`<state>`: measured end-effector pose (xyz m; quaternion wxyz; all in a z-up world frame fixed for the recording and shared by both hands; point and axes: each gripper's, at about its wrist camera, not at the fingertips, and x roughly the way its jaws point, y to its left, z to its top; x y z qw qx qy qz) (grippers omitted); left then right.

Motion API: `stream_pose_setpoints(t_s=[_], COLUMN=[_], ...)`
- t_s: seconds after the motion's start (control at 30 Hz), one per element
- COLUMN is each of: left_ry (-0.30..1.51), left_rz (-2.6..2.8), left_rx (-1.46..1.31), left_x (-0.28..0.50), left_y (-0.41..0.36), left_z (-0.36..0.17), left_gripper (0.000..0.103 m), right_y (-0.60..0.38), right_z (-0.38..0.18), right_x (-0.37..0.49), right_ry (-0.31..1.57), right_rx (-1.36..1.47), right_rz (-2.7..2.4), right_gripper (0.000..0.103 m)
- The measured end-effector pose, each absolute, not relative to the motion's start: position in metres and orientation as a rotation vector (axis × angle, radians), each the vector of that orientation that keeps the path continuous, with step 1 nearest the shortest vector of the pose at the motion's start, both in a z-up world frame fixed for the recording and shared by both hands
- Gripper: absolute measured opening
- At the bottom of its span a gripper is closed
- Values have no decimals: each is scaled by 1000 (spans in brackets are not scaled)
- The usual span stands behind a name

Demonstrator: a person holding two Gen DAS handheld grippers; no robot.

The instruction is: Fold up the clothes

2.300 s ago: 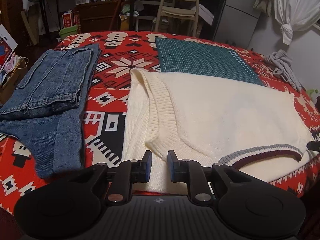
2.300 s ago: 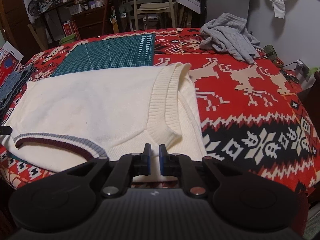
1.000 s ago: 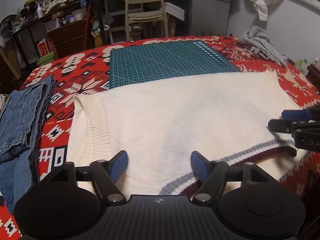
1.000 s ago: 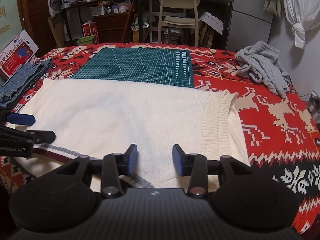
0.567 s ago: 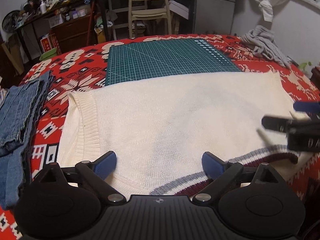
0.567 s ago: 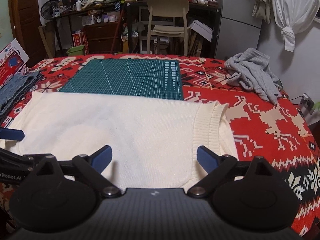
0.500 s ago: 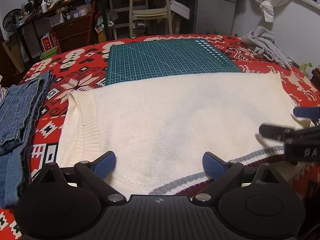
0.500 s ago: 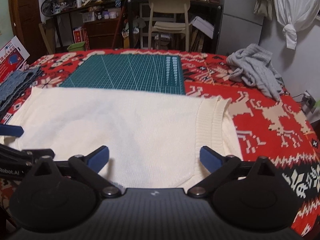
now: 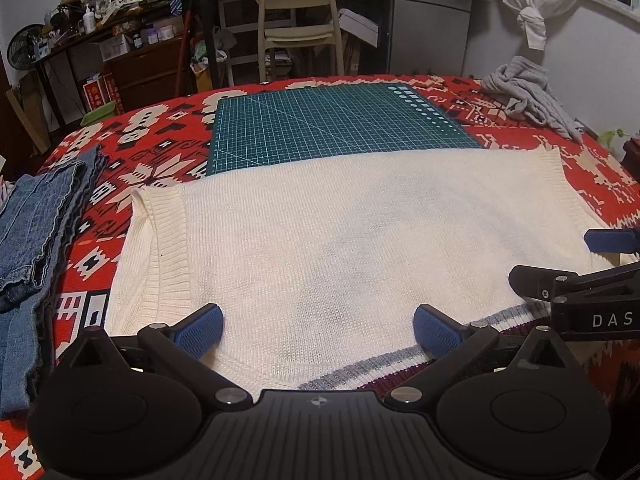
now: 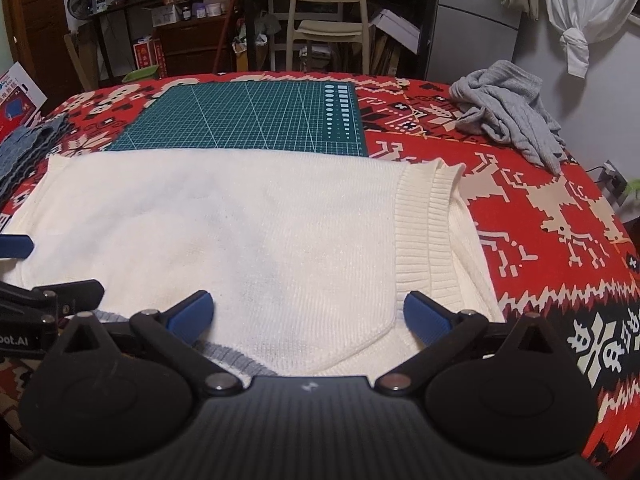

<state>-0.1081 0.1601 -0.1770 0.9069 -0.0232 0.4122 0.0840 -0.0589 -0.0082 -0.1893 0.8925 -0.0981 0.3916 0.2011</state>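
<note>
Both hand-held grippers, pinched together at the near edge 2.3 s ago, now stand spread wide and empty: the left hand-held gripper (image 9: pixel 318 328) and right hand-held gripper (image 10: pixel 306 314) have let go. The cream sweater (image 9: pixel 340 240) lies doubled over on the red patterned surface (image 10: pixel 560 216), its striped collar (image 9: pixel 360 372) nearest, so one fold looks laid and another likely remains

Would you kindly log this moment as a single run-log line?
left gripper: open, over vest near edge | right gripper: open, holding nothing | cream knit vest: flat on table, partly folded | jeans: folded, left side
</note>
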Motion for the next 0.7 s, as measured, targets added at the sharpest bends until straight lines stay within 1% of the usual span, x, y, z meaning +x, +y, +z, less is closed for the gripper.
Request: stream_pose_setpoints(t_s=[0.17,0.47,0.7], left_ry=[899,920,942], left_rz=[189,189,211], left_rx=[-50,-42,-55], left_x=[-100,-97,-94], left_y=[159,158,157], left_z=[-175,-173,-172], left_gripper=[103,103,103], right_y=[-7,-4,-6], right_z=[-187,-185,-186], right_x=[-53,-49,-51], right_ry=[842,873,856], right_rx=[-211,-231,-228], right_rz=[423,431,434], right_gripper=[102,102,102])
